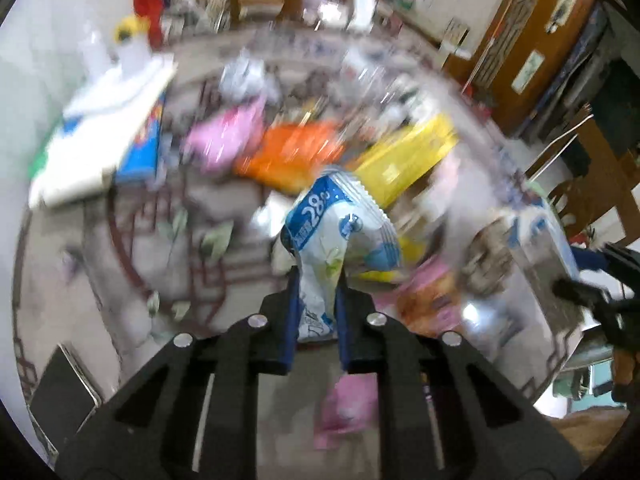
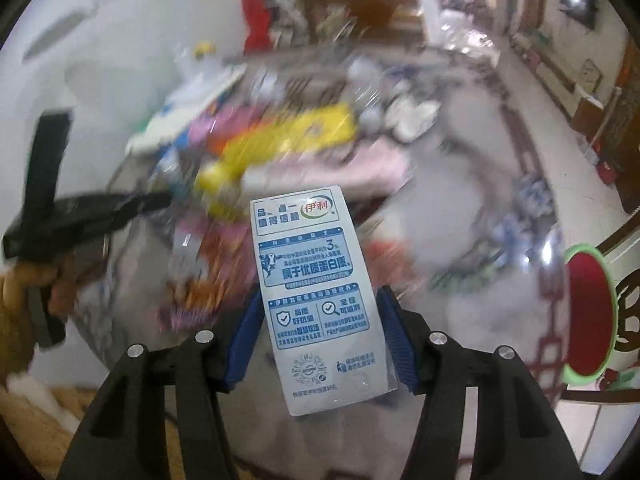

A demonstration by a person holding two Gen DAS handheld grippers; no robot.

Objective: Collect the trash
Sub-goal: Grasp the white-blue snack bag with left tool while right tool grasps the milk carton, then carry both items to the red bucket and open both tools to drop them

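My left gripper (image 1: 318, 274) is shut on a crumpled blue-and-white snack wrapper (image 1: 340, 232), which sticks up above its blue pads. Between the blue pads of my right gripper (image 2: 320, 294) stands a white-and-blue milk carton (image 2: 312, 280), held by its sides. Both are lifted above a round patterned table (image 1: 132, 240). More trash lies blurred on it: an orange wrapper (image 1: 292, 152), a yellow box (image 1: 404, 156) and pink wrappers (image 1: 224, 136). The right gripper (image 1: 568, 288) shows at the right edge of the left wrist view. The left gripper (image 2: 160, 200) and the hand holding it show at the left of the right wrist view.
A white and blue stack of boxes (image 1: 100, 136) sits at the table's left. A dark phone (image 1: 64, 392) lies near the front left edge. Cups and small white items (image 2: 408, 116) crowd the far side. A wooden chair (image 1: 592, 188) stands beyond the right rim.
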